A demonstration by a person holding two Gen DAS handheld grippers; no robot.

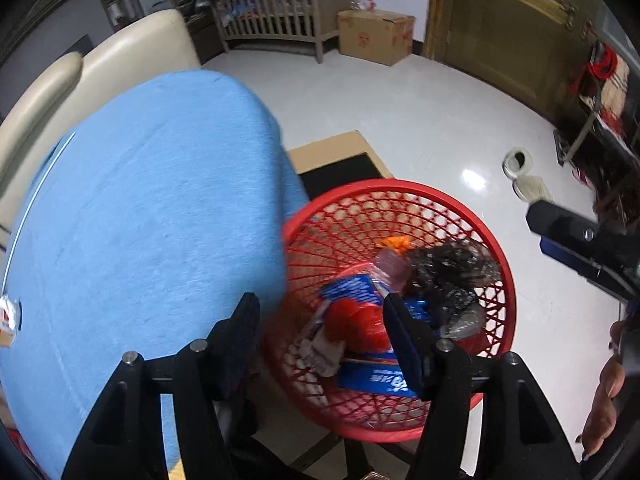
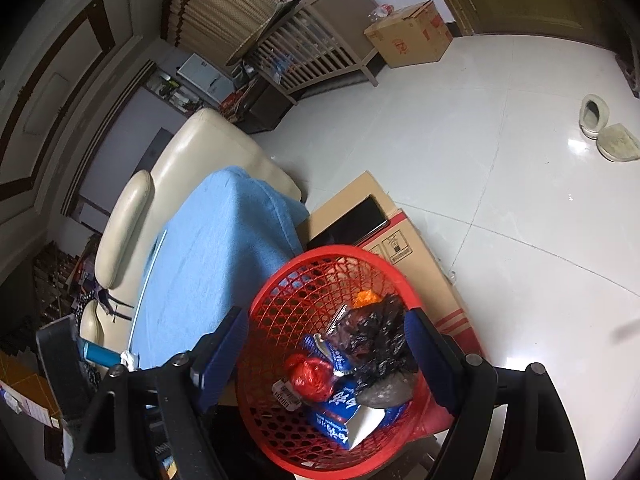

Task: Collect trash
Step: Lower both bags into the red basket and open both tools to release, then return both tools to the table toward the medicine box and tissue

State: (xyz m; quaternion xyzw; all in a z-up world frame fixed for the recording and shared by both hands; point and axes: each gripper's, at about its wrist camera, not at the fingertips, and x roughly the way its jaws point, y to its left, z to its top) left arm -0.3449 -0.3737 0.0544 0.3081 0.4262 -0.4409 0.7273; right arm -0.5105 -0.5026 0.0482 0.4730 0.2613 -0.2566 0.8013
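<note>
A red mesh basket stands on the floor beside a table covered in blue cloth. It holds trash: a black plastic bag, a red bag, blue cartons and an orange scrap. My left gripper is open and empty above the basket's left rim. My right gripper is open and empty above the basket; it also shows at the right edge of the left wrist view.
A small carton lies at the table's left edge. A cardboard box with a dark slab on top sits behind the basket. A cream sofa, a crib, a box and slippers stand further off on the white floor.
</note>
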